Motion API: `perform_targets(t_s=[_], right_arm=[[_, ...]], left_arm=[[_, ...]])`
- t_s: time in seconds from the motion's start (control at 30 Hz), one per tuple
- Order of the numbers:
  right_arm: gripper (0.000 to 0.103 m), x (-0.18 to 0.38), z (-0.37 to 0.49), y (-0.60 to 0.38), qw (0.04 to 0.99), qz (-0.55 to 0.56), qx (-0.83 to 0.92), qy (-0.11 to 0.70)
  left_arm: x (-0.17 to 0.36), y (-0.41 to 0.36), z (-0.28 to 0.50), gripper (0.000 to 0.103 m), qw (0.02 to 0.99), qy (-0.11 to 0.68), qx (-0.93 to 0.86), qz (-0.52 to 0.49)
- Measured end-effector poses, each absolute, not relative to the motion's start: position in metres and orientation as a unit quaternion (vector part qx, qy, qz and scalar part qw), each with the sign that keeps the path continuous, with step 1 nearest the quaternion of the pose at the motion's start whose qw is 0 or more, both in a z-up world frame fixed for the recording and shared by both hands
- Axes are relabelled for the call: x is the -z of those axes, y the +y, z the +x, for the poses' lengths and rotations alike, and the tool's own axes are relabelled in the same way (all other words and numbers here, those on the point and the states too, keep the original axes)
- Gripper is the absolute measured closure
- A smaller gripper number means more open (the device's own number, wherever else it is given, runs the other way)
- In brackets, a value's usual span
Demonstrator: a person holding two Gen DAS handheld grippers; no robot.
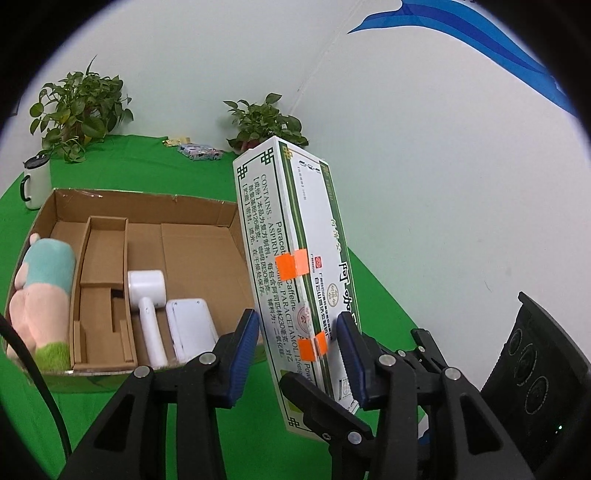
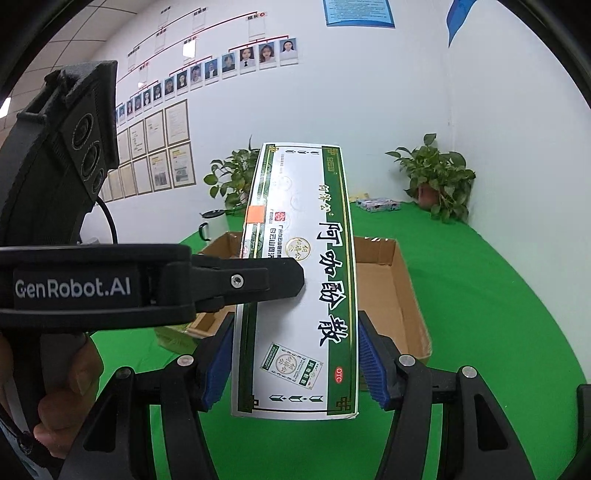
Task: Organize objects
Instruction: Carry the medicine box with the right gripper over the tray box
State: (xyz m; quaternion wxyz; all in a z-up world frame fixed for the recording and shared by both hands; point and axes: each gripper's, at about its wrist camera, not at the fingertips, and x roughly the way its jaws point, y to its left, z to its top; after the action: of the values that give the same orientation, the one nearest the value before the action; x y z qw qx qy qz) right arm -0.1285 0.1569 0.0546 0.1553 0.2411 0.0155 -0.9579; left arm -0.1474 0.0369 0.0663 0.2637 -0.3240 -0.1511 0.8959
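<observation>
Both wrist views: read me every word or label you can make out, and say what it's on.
"GenRobot.AI": black left gripper.
"OTC": long white-and-green medicine box.
"CONTAINS:", "ASPIRIN", "PARACETAMOL": that box's side.
Large Chinese characters: box's front.
Wall certificates and blue poster: too small.

Glossy printed card medicine box (image 2: 295,280), matt corrugated cardboard tray (image 1: 147,236), green cloth (image 2: 480,314)

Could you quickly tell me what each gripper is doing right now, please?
Left gripper: closed on the medicine box, gripping it across its narrow sides.
Right gripper: closed on the same box, gripping it across its wide face.
</observation>
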Motion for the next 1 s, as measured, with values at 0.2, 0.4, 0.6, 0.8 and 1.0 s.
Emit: perform_targets(t_s=[0.2,0.4,0.6,0.8,1.0], right_arm=[[0.045,-0.074,-0.151,0.165,0.145,0.245,0.958,0.019],[0.045,-0.084,-0.189,0.172,0.141,0.264,0.954,0.013],[0.045,-0.084,-0.231,0.182,0.14,0.289,0.947,0.005],[0.045,-0.063,-0.273,0.194,0.14,0.325,0.935,-0.009],[0.045,-0.019,-0.306,0.202,0.144,0.36,0.922,-0.021]], left_arm=[[-0.078,0.044,-0.166,0.061,0.267,-0.145,-0.894,-0.328],[-0.082,0.053,-0.188,0.061,0.262,-0.128,-0.893,-0.341],[-0.075,0.06,-0.213,0.061,0.262,-0.123,-0.887,-0.36],[-0.052,0.065,-0.242,0.061,0.258,-0.125,-0.876,-0.387],[-0.016,0.068,-0.277,0.061,0.255,-0.134,-0.857,-0.427]])
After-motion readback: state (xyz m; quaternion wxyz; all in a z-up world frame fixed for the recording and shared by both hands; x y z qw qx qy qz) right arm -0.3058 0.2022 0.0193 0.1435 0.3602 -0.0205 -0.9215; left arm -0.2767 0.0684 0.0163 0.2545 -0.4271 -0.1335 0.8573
